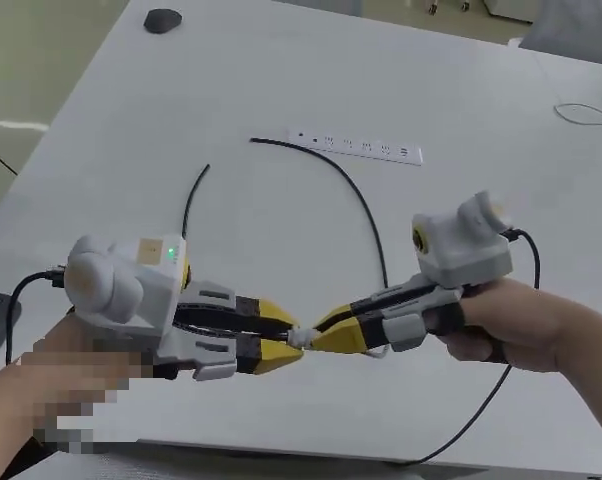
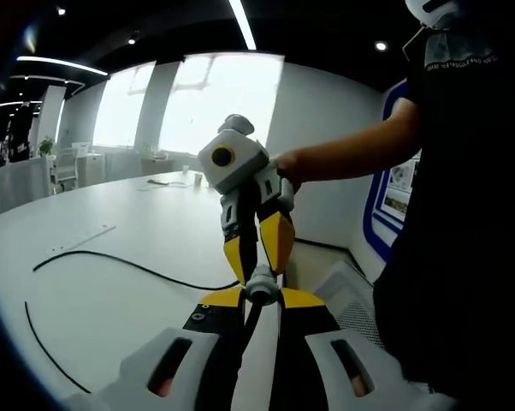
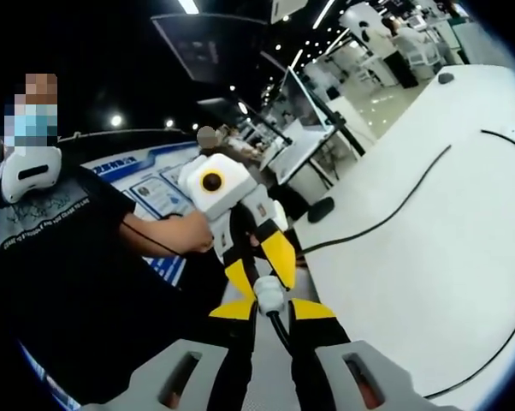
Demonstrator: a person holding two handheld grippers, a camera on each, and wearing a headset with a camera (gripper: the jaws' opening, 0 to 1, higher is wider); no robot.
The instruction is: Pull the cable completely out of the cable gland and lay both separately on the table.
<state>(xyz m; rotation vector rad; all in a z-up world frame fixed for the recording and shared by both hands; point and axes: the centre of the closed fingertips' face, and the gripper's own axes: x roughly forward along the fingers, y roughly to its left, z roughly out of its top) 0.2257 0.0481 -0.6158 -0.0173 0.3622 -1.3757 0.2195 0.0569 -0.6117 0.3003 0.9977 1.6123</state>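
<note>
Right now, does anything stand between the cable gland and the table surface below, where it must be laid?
Nothing visible does. The cable gland sits between the left gripper and right gripper over bare table; the power strip lies far behind.

Plastics and a rubbery sheath over a matt white surface.
Left tongs and right tongs: smooth yellow plastic tips with a slight sheen; pale grey moulded plastic shells, satin. Between the tips, cable gland: smooth whitish plastic. Cable trailing beyond the tongs: black sheath, matt, rubbery look. Farther beyond, power strip: hard white plastic. Surface smooth, low glare.
</note>
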